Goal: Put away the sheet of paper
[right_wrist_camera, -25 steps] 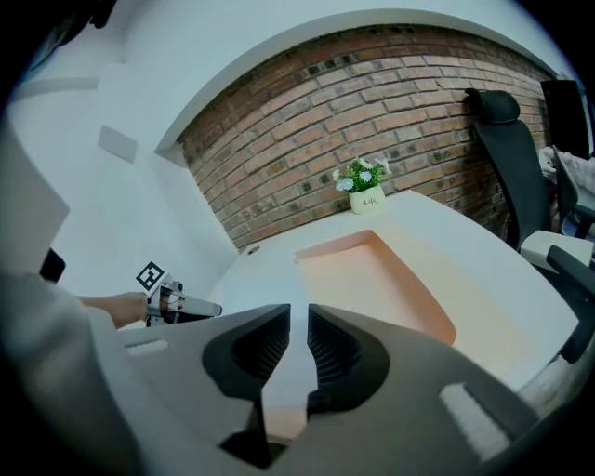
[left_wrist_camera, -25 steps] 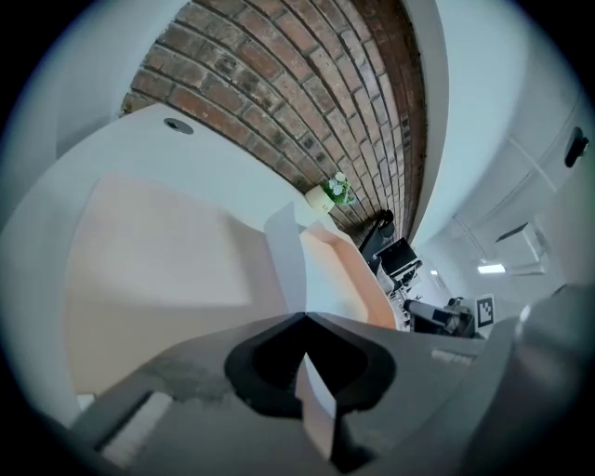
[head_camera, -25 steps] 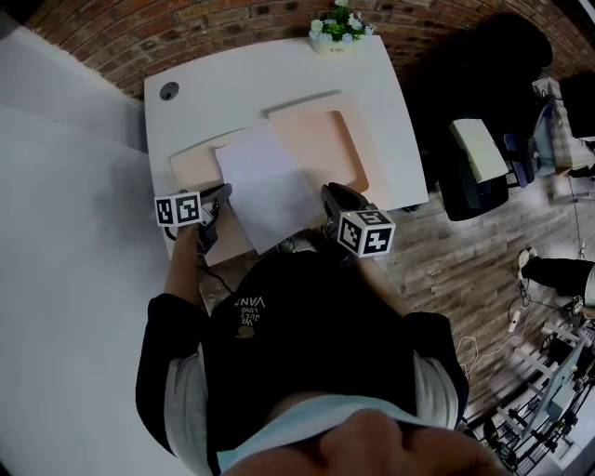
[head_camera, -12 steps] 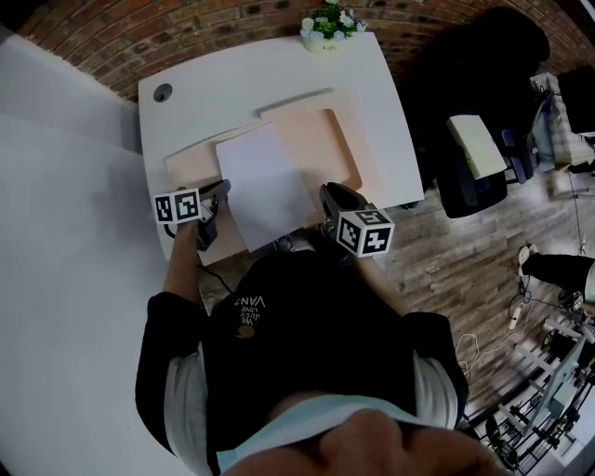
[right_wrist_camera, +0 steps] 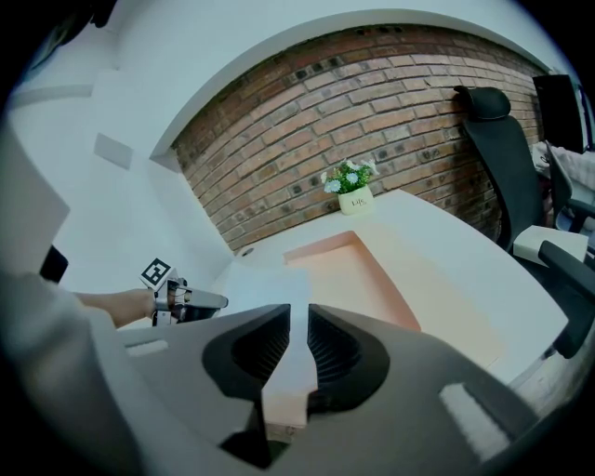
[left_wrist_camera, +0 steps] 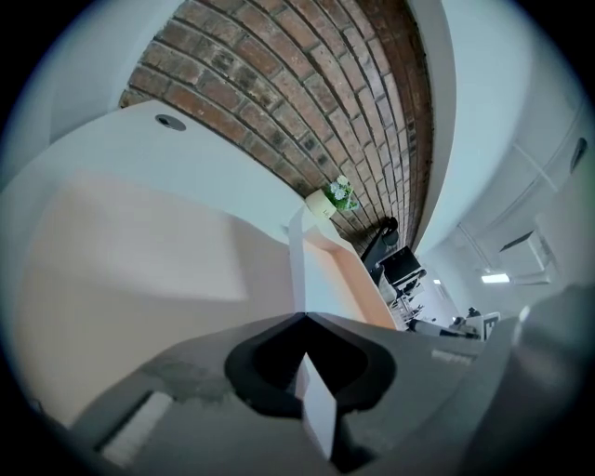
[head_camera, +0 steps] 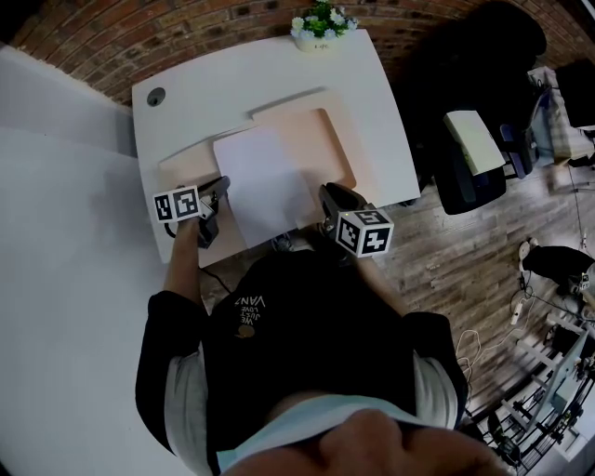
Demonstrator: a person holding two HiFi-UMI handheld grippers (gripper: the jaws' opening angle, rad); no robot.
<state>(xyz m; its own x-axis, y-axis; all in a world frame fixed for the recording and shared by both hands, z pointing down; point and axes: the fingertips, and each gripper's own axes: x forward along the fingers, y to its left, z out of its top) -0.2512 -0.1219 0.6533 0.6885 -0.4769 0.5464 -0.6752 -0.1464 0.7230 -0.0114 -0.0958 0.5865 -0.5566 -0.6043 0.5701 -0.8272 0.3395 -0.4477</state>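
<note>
- The left gripper (left_wrist_camera: pixel 302 321) has its jaws pressed together on the left edge of the white rectangular sheet of paper (head_camera: pixel 260 181). In the left gripper view the sheet runs away from the jaws almost edge-on.
- The person's hand (right_wrist_camera: pixel 112 302) holds this gripper at the near left of the sheet. Its white cube with black square markers (head_camera: pixel 177 204) faces upward.
- The right gripper (right_wrist_camera: pixel 296 321) has its jaws a narrow slit apart, with nothing clamped between them. Through the slit show the white of the sheet and, lower down, a strip of peach.
- In the head view this gripper sits just beside the sheet's near right corner. Whether it touches the paper cannot be told. Its own marker cube (head_camera: pixel 364 232) points back toward the person.
- The sheet lies across the middle of a pale peach, flat, opened folder (head_camera: pixel 325 139), covering part of both halves. Peach shows to its left and to its right.
- The folder rests on a white rectangular desk surface (head_camera: pixel 372 84), close to the near edge.
- At the far edge of the surface stands a small white pot of green leaves and white flowers (head_camera: pixel 321 23). A round dark cable hole (head_camera: pixel 155 94) sits near the far left corner.
- Behind the surface rises a red-brown brick wall (right_wrist_camera: pixel 372 93).
- To the right stands a black office chair (right_wrist_camera: pixel 493 130) on a wood-plank floor (head_camera: pixel 446 251).
</note>
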